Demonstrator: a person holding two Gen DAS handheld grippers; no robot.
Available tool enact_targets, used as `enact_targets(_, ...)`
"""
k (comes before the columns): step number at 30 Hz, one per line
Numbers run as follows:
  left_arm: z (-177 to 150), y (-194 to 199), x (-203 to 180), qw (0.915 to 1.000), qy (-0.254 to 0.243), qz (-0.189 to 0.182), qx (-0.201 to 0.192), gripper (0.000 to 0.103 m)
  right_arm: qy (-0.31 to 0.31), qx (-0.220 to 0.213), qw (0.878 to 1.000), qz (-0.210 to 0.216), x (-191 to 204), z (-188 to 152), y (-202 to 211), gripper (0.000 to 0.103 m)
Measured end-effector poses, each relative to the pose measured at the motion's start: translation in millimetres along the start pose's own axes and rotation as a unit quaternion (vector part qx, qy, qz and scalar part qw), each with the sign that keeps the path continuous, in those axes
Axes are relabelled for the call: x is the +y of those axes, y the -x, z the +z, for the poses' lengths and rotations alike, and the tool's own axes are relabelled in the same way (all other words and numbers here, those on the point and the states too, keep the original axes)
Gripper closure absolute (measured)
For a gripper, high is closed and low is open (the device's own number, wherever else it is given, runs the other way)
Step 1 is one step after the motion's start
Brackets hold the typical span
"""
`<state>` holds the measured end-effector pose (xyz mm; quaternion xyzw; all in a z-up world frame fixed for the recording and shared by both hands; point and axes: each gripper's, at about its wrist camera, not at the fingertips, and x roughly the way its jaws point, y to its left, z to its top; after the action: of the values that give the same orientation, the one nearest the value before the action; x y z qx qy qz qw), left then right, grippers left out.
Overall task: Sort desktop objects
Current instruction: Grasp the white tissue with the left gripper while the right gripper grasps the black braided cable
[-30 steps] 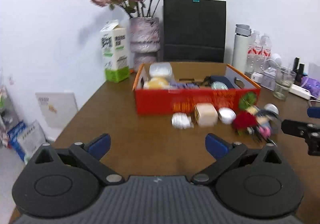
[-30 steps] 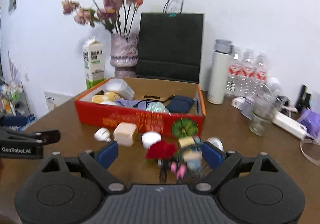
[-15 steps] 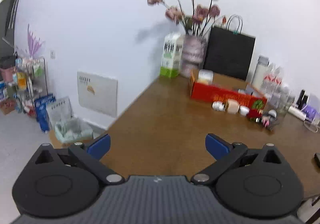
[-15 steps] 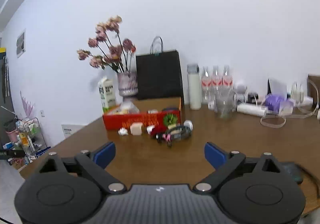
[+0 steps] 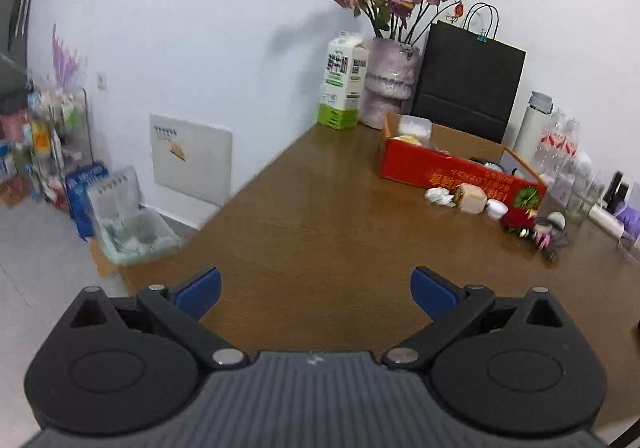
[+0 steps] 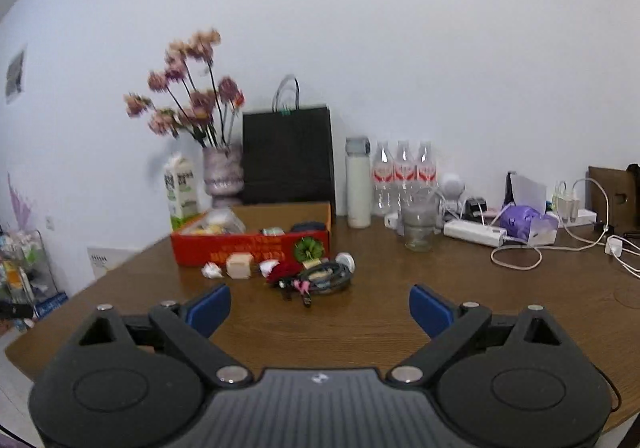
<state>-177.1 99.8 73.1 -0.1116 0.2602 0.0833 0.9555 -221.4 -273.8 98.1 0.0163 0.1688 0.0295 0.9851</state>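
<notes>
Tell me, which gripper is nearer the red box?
Neither clearly. The left gripper sits back with the red box ahead to its right; the right gripper faces it ahead-left.

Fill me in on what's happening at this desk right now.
A person holds two grippers over a brown table, sorting desktop objects. The left gripper and right gripper are both open and empty, well short of the items. A red box already holds several things; a beige cube, a red flower and a cable bundle lie loose in front of it.
</notes>
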Motion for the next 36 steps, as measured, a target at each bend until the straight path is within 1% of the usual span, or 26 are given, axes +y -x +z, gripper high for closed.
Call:
enact_targets(1,1.9,-7.8,-7.9,0.9998,0.001,-0.020,-0.004,0.000,0.007,-0.001,1.000,0.002,0.6,1.3,-11.6,0.007)
enact_targets(3,6.4,-30.3,-29.5,0.9992,-0.008,-0.039,0.005,0.000,0.011,-0.004,1.000,0.008,1.7,2.9,-32.7,0.007)
enact_targets(5,8.5,-54.4,-48.5,0.9974,-0.033,-0.062,0.017,0.000,0.016,-0.004,1.000,0.016,3.8,4.7,-56.6,0.007)
enact_targets(7,13.4,-80.3,-68.2,0.9949,-0.070,-0.066,0.031,0.000,0.018,0.007,0.999,0.028,4.6,6.1,-86.1,0.009)
enact_targets(9,20.9,-103.8,-81.8,0.9922,-0.101,-0.069,0.025,0.000,0.025,0.024,0.999,0.031,5.1,8.8,-116.1,0.009)
enact_targets(11,28.3,-128.0,-91.7,0.9901,-0.116,-0.075,0.023,0.001,0.024,0.043,0.999,0.021,2.5,10.2,-147.7,0.010)
enact_targets(12,33.6,-142.8,-96.3,0.9893,-0.121,-0.079,0.022,0.003,0.018,0.054,0.998,0.015,0.1,11.1,-163.6,0.011)
enact_targets(14,42.7,-169.7,-105.9,0.9873,-0.130,-0.087,0.027,0.007,-0.006,0.075,0.997,0.013,-7.4,11.3,-195.1,0.022)
enact_targets(16,49.4,-195.6,-117.1,0.9849,-0.136,-0.102,0.034,0.012,-0.040,0.098,0.994,0.018,-15.7,11.0,-226.2,0.027)
enact_targets(17,51.8,-207.5,-121.8,0.9831,-0.141,-0.110,0.040,0.012,-0.055,0.106,0.993,0.018,-19.0,10.3,-239.5,0.030)
enact_targets(18,54.3,-221.3,-126.8,0.9807,-0.148,-0.121,0.044,0.014,-0.070,0.112,0.991,0.019,-22.0,9.6,-251.9,0.030)
enact_targets(21,58.3,-249.7,-137.7,0.9798,-0.150,-0.123,0.047,0.015,-0.101,0.130,0.986,0.011,-29.8,6.9,-283.2,0.033)
enact_targets(22,60.0,-258.8,-139.9,0.9795,-0.151,-0.125,0.047,0.017,-0.108,0.133,0.985,0.005,-31.7,5.4,-290.8,0.034)
enact_targets(23,61.0,-266.2,-140.8,0.9790,-0.149,-0.130,0.049,0.019,-0.114,0.135,0.984,0.001,-33.5,4.4,-297.4,0.040)
enact_targets(24,62.1,-273.1,-140.7,0.9794,-0.142,-0.133,0.055,0.023,-0.117,0.138,0.983,-0.001,-34.6,3.9,-302.8,0.046)
enact_targets(25,63.4,-279.2,-139.7,0.9798,-0.132,-0.137,0.061,0.026,-0.116,0.145,0.983,-0.003,-34.8,3.4,-309.0,0.059)
enact_targets(26,65.4,-283.4,-138.6,0.9801,-0.124,-0.141,0.066,0.029,-0.112,0.151,0.982,-0.011,-34.1,3.7,-313.2,0.063)
enact_targets(27,66.9,-286.7,-137.5,0.9799,-0.115,-0.147,0.071,0.035,-0.109,0.151,0.982,-0.012,-33.3,3.5,-315.6,0.065)
enact_targets(28,67.6,-288.3,-137.6,0.9791,-0.111,-0.154,0.073,0.039,-0.109,0.149,0.983,-0.011,-32.8,3.5,-316.7,0.070)
enact_targets(29,68.1,-289.8,-138.4,0.9788,-0.110,-0.156,0.074,0.041,-0.106,0.147,0.984,-0.009,-32.0,4.9,-316.7,0.073)
enact_targets(30,67.9,-290.7,-139.5,0.9785,-0.110,-0.157,0.075,0.050,-0.097,0.142,0.985,-0.008,-29.7,5.2,-315.7,0.074)
enact_targets(31,67.1,-291.4,-140.7,0.9773,-0.114,-0.160,0.080,0.074,-0.088,0.134,0.987,-0.010,-27.0,6.0,-313.7,0.078)
enact_targets(32,66.5,-291.5,-142.3,0.9761,-0.119,-0.161,0.084,0.084,-0.077,0.127,0.989,-0.013,-24.2,7.4,-309.7,0.080)
enact_targets(36,66.1,-282.2,-141.2,0.9753,-0.126,-0.162,0.081,0.086,0.005,0.097,0.995,-0.018,0.7,15.5,-288.9,0.088)
